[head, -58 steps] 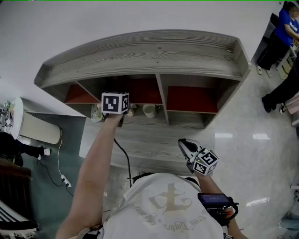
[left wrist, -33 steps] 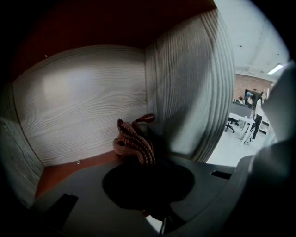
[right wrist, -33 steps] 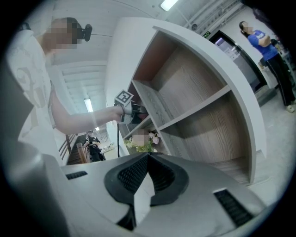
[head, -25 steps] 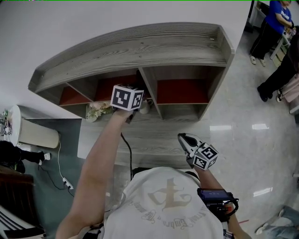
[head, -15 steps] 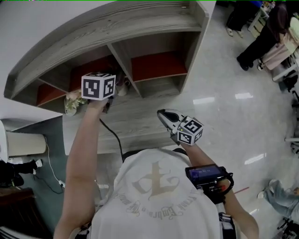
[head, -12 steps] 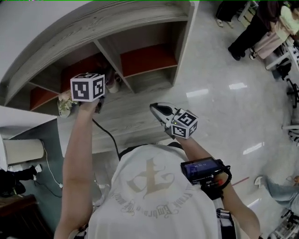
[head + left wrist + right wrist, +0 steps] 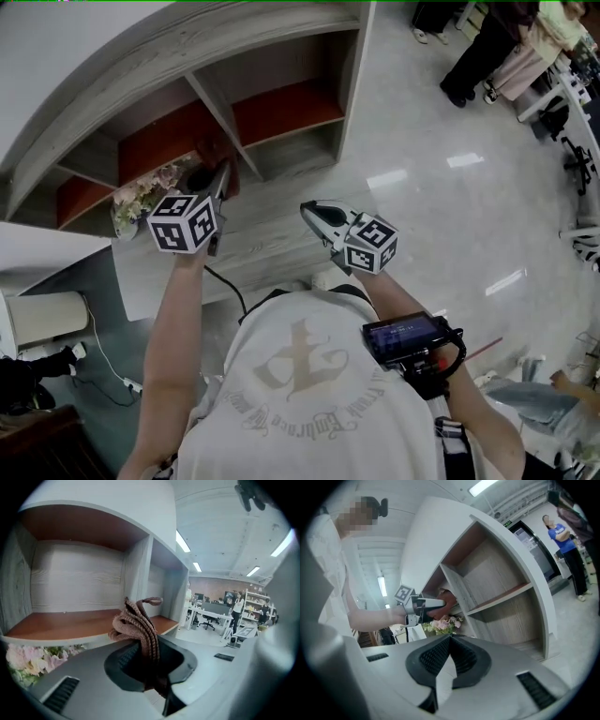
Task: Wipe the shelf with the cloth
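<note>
The grey wooden shelf (image 7: pixel 178 42) has open compartments with red-brown floors (image 7: pixel 286 111). My left gripper (image 7: pixel 221 183) is shut on a brown knitted cloth (image 7: pixel 214 161) and hangs in front of the middle compartment, just off its front edge. In the left gripper view the cloth (image 7: pixel 137 623) bunches up out of the left gripper (image 7: pixel 143 641), apart from the shelf floor (image 7: pixel 61 623). My right gripper (image 7: pixel 307 208) is shut and holds nothing, lower and to the right over the bottom board (image 7: pixel 272 234). The right gripper view shows its jaws met at the right gripper (image 7: pixel 450 638), and the cloth (image 7: pixel 447 603) beyond.
Pale pink flowers (image 7: pixel 141 197) sit at the left of the shelf, close beside the left gripper. A black cable (image 7: pixel 225 286) trails from the left arm. Glossy floor (image 7: pixel 450 187) spreads to the right, with people (image 7: pixel 487 47) and office furniture at the far right.
My left gripper has drawn back out of the middle compartment and down toward me, still holding the cloth. The head view has swung right. The right gripper keeps its place.
</note>
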Action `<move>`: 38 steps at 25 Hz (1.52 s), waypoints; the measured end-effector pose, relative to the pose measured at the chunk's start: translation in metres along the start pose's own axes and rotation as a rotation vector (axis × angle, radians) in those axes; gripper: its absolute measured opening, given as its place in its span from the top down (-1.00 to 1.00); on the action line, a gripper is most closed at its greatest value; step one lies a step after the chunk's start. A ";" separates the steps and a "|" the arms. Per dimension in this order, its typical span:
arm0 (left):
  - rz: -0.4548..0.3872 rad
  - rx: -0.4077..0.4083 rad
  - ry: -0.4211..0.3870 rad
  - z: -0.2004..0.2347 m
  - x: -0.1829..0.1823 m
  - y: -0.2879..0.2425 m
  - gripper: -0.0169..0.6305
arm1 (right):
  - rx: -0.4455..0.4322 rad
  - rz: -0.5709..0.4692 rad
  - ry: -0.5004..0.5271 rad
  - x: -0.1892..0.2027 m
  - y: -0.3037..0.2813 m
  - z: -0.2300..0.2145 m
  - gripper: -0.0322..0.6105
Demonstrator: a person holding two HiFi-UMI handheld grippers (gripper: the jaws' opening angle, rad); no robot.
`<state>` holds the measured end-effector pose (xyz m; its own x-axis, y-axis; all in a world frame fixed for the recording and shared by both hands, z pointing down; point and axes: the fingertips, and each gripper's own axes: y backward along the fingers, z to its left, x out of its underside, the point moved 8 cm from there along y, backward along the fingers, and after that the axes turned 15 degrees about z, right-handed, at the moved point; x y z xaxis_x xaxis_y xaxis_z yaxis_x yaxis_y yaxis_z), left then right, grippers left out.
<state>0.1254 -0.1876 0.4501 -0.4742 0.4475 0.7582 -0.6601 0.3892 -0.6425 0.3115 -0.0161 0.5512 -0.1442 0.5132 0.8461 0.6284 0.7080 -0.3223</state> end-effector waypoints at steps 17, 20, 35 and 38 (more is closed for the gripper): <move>-0.112 0.147 0.094 -0.059 0.092 0.038 0.76 | 0.114 -0.004 -0.007 0.020 0.035 0.049 0.89; -0.107 0.146 0.096 -0.062 0.098 0.040 0.76 | 0.130 -0.008 -0.011 0.023 0.041 0.051 0.89; -0.073 0.052 0.102 -0.081 0.080 0.012 0.75 | 0.084 -0.003 -0.010 0.023 0.062 0.004 0.89; -0.070 0.023 0.100 -0.089 0.065 0.000 0.75 | 0.062 -0.002 0.000 0.018 0.073 -0.013 0.89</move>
<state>0.1469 -0.0871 0.4897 -0.3669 0.4982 0.7857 -0.7032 0.4044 -0.5848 0.3648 0.0380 0.5486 -0.1454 0.5113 0.8470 0.5792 0.7381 -0.3460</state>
